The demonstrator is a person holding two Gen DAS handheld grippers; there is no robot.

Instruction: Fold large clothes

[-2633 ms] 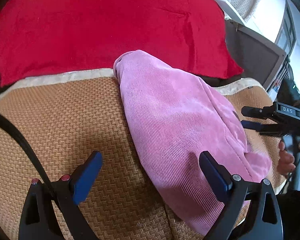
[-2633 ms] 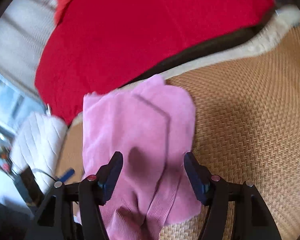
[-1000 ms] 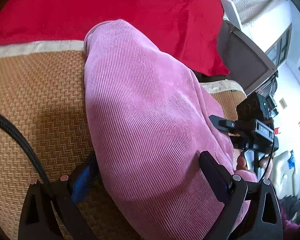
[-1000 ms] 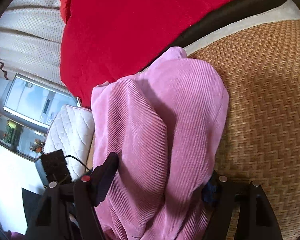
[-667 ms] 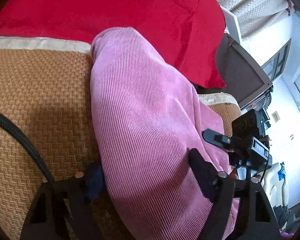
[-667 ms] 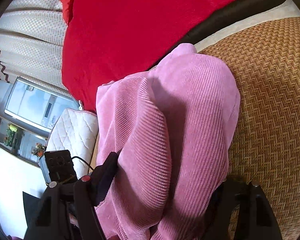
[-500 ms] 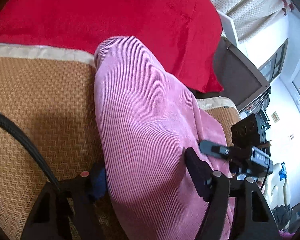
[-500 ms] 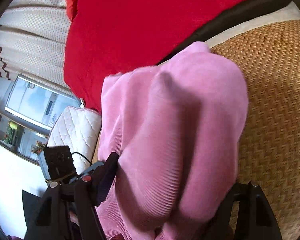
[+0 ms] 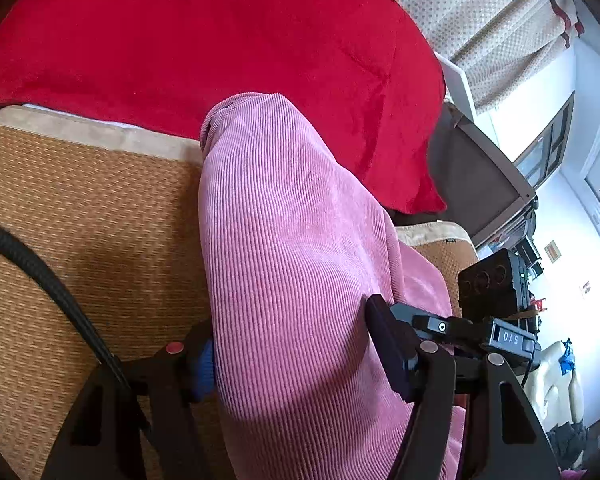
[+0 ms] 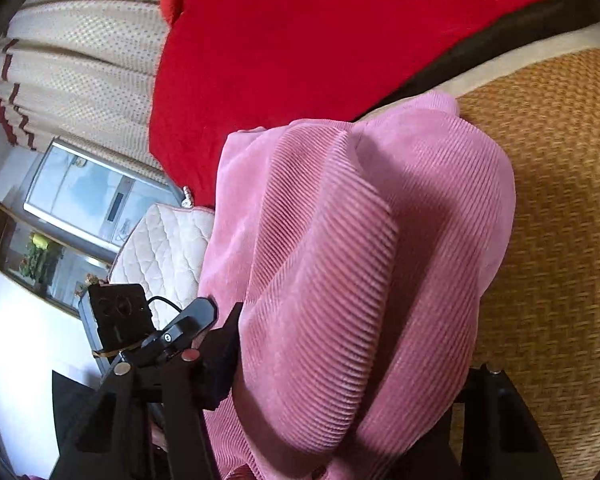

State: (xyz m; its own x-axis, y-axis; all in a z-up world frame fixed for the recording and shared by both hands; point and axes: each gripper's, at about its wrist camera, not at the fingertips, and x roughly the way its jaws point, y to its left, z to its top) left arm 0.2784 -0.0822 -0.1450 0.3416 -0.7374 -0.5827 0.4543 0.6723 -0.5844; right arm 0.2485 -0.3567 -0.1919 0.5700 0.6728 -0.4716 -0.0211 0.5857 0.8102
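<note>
Woven tan matting (image 9: 80,216) with a pale cloth border covers the seat that carries everything, and one big red blanket (image 9: 220,48) lies along its far edge. Cream dotted curtains (image 10: 84,60) with red trim hang behind, and one white quilted cushion (image 10: 168,240) sits off the mat's end.

One pink corduroy garment (image 9: 300,264) lies on the mat as a bundled, doubled-over length, its rounded far end reaching the mat's border just beside the blanket. From the right wrist view it (image 10: 360,260) shows several stacked layers, with a thick ribbed fold on top.

Two claws are in view, one at each side of the garment's near end. The left claw (image 9: 296,356) has the cloth filling the gap between its two fingers; its blue pad (image 9: 205,368) on one side and dark pad on the other press into the corduroy, and its jaws are closing. The right claw (image 10: 340,364) likewise straddles the bundle, its jaws closing; one dark finger (image 10: 220,356) bears on the fabric, while the other is buried under the fold. Each wrist view catches the opposite claw's black camera block alongside. One black cable (image 9: 48,280) crosses the mat in the left view.
</note>
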